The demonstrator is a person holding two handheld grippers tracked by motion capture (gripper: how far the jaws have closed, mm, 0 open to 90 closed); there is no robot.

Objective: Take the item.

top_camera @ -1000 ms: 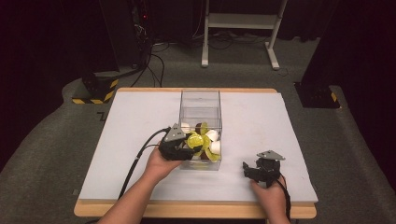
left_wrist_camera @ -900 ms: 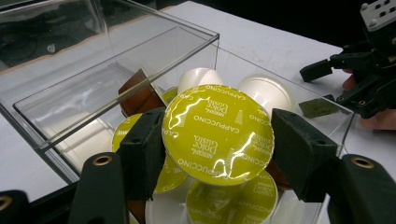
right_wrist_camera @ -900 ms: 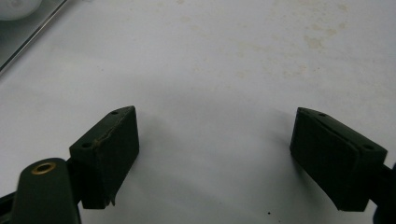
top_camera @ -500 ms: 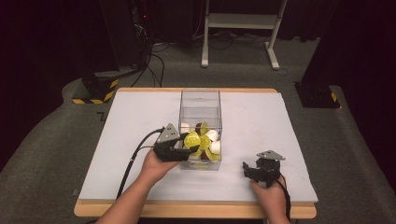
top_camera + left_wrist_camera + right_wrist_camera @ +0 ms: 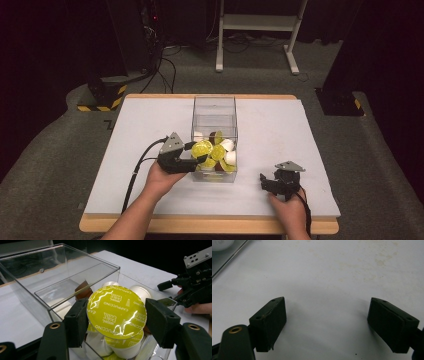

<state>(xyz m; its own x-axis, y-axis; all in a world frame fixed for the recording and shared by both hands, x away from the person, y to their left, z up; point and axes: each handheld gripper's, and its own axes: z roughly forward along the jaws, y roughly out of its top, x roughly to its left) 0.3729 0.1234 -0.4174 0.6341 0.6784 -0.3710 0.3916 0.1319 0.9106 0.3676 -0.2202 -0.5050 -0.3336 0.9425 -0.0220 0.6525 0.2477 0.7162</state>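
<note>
Nearest the person, the right gripper [image 5: 280, 181] rests low over the bare white table [image 5: 310, 150], its jaws wide apart with nothing between them. The left gripper [image 5: 116, 322] is clamped on a coffee capsule [image 5: 116, 312], one jaw on each side of its rim, and holds it over the near end of the clear plastic box [image 5: 215, 112] at mid-table. Beyond the held capsule, inside the box, lie more capsules: several white cups [image 5: 230, 158], other yellow-lidded ones [image 5: 218, 151] and one brown capsule [image 5: 83, 290].

Risk, as a judgement: the jaws grip a thin, rounded rim, so a slight slackening or twist of the hand could let the capsule slip and fall back among the others or outside the box. The jaws also stand close to the box's near wall; a sideways pull could catch the edge and shift the light box across the table.

Appearance: the capsule has a glossy yellow foil lid, slightly wrinkled, printed "Cappuccino" and "Dolce Gusto" in white, above a white plastic cup.
</note>
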